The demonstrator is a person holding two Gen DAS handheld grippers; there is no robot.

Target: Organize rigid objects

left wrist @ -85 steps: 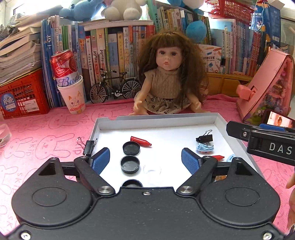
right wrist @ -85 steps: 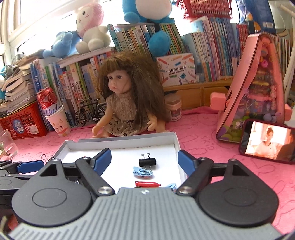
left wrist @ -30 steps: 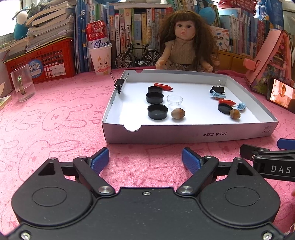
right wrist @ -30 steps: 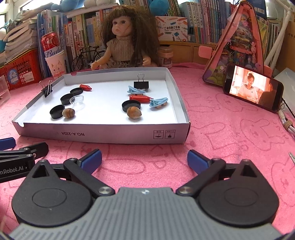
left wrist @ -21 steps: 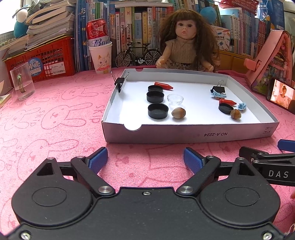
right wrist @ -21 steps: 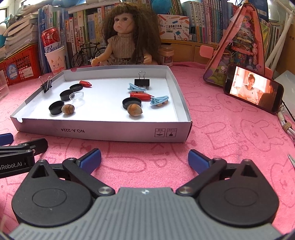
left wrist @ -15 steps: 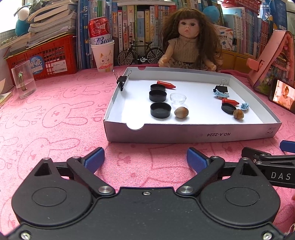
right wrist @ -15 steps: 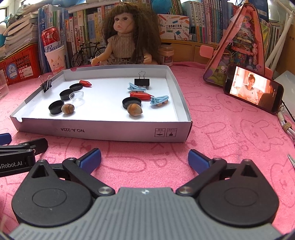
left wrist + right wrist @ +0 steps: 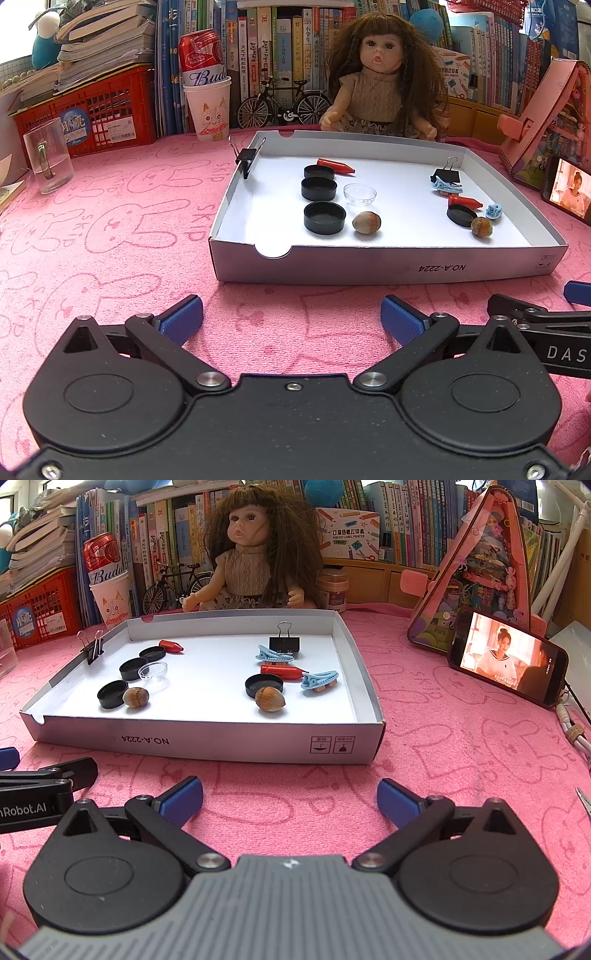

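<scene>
A shallow white box lid [image 9: 369, 264] [image 9: 207, 740] lies on the pink cloth. Its left side holds three black caps [image 9: 324, 218], a clear cap [image 9: 359, 192], a hazelnut [image 9: 366, 222] and a red crayon tip [image 9: 334, 166]. Its right side holds a black cap [image 9: 263, 685], a hazelnut [image 9: 270, 698], a red crayon tip [image 9: 282, 671], two blue clips [image 9: 319, 680] and a binder clip [image 9: 284, 642]. Another binder clip [image 9: 246, 157] grips the left wall. My left gripper [image 9: 291, 319] and right gripper [image 9: 290, 797] are open and empty, in front of the box.
A doll [image 9: 380, 81] sits behind the box. A can in a paper cup [image 9: 207, 107], a glass mug [image 9: 48, 160], a red crate [image 9: 92, 110] and a toy bicycle [image 9: 284, 103] stand at the back left. A phone [image 9: 508, 657] and pink toy house [image 9: 480, 568] stand right.
Both grippers have drawn back from over the box to the cloth in front of it and stayed open. In the last half second they hardly move.
</scene>
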